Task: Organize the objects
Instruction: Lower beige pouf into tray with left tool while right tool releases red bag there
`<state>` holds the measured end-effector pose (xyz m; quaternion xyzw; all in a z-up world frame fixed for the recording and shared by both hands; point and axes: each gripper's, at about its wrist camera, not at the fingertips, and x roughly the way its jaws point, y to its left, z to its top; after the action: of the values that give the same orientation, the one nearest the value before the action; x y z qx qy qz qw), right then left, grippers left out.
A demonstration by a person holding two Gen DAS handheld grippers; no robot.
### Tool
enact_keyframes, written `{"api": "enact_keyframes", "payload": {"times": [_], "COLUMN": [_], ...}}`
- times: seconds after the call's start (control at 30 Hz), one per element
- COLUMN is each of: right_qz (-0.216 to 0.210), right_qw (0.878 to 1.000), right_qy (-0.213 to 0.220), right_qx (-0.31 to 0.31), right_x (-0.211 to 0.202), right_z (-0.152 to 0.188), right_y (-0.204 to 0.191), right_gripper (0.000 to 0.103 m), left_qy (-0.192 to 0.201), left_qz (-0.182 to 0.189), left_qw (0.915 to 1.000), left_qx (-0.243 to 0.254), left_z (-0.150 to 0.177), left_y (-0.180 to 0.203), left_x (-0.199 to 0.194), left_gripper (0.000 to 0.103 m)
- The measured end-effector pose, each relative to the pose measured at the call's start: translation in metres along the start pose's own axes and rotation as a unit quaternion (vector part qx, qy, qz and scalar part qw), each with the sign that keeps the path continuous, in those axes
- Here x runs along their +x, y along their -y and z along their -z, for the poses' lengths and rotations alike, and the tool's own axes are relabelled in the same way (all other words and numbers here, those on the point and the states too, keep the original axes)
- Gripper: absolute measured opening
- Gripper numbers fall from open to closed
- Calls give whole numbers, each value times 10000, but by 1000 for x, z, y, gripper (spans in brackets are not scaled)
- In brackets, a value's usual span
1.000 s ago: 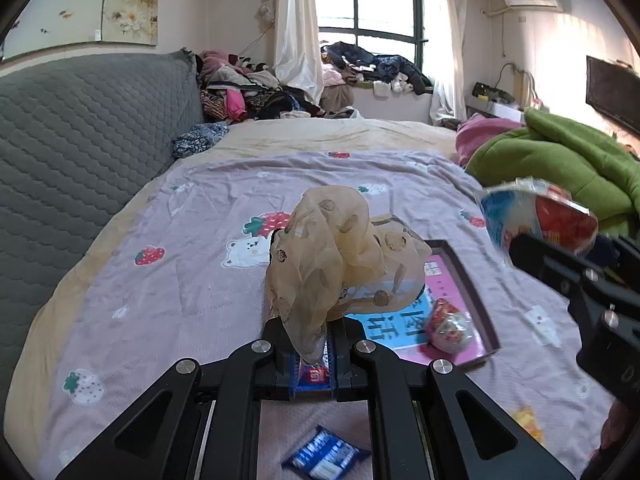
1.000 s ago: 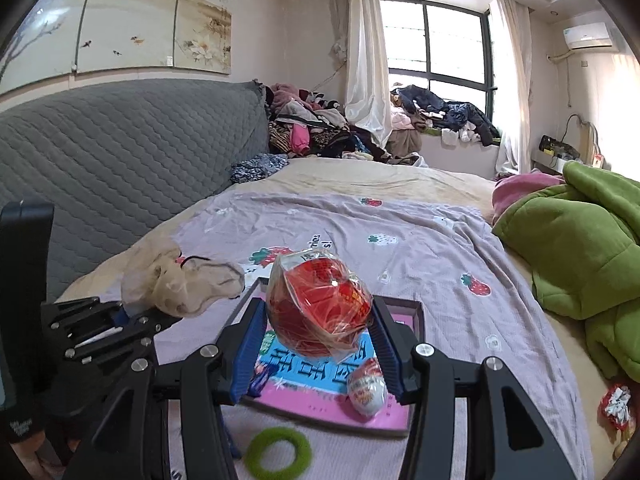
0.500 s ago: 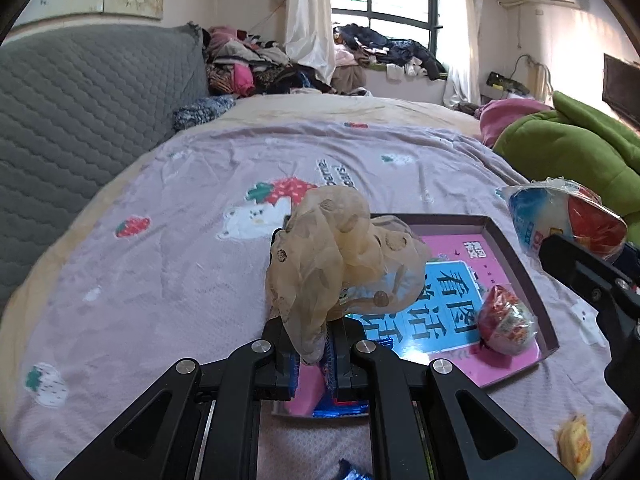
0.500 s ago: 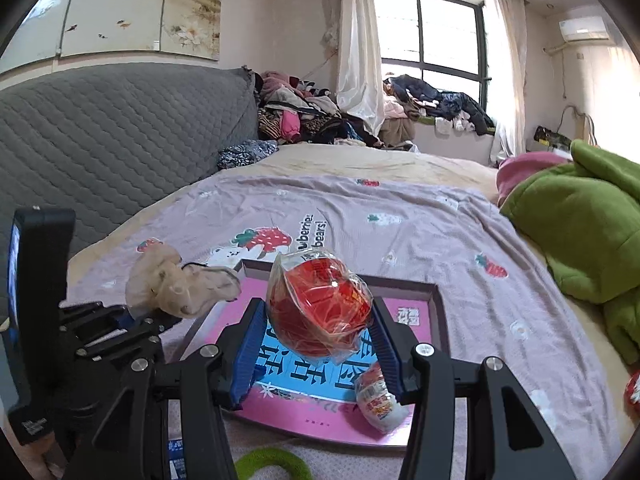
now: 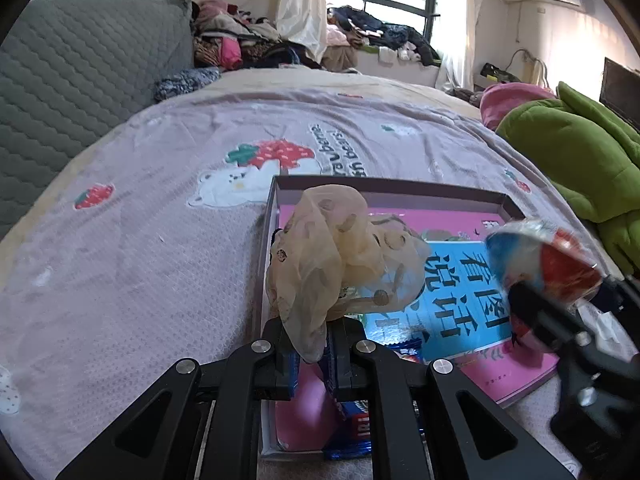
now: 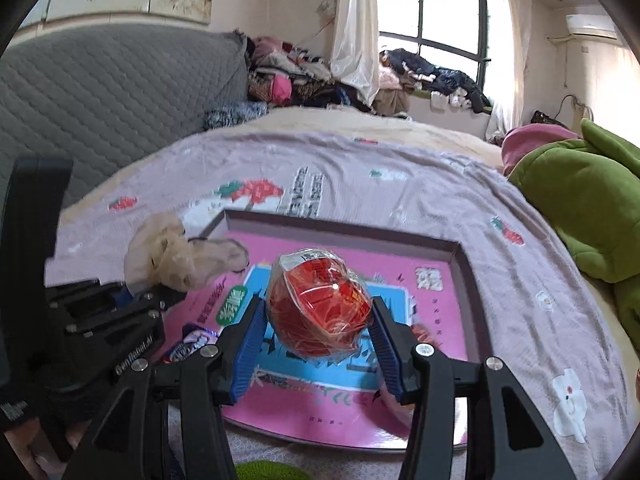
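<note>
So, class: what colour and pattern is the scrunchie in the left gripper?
Sheer beige with brown spots; the scrunchie shows best in the left wrist view.

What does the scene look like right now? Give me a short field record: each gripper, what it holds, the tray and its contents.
left gripper: shut on the beige scrunchie, held over the tray's left part
right gripper: shut on the red wrapped ball, above the tray's middle
tray: shallow box lid with a pink and blue printed floor, lying on the strawberry bedsheet
in tray: blue snack packet near the left front corner
outside tray: green ring at the front edge, partly cut off
</note>
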<state>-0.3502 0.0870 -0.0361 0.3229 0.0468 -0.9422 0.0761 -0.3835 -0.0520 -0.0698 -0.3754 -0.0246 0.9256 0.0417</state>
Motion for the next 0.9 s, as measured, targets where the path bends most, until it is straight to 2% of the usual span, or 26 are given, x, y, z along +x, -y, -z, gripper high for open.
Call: {"api": "enact_keyframes", "payload": {"times": [0.13,0.27,0.67,0.9], "right_qz": [-72,86,180,67], "right_qw": [9999,9996,9980,9975], "right_qy": [-97,-249,-599,-689], "right_qx": [3,-61,37,135], "right_x": [12,18,30,29], "right_z": [4,5,8,8], "right_y": [-5,-6,-3,1], "right_gripper": [52,52,53,53], "left_qy": [-94,-192,-317,-381], "left_qz": [212,175,132,119], "left_qw": [9997,9996,9994,9992], "left_qx": [-122,-100,-1,-29], "left_z": [3,8,13,12], "left_y": [-4,-3,4,1], "left_x": [8,13,19,17], "left_gripper": [11,11,15,26]}}
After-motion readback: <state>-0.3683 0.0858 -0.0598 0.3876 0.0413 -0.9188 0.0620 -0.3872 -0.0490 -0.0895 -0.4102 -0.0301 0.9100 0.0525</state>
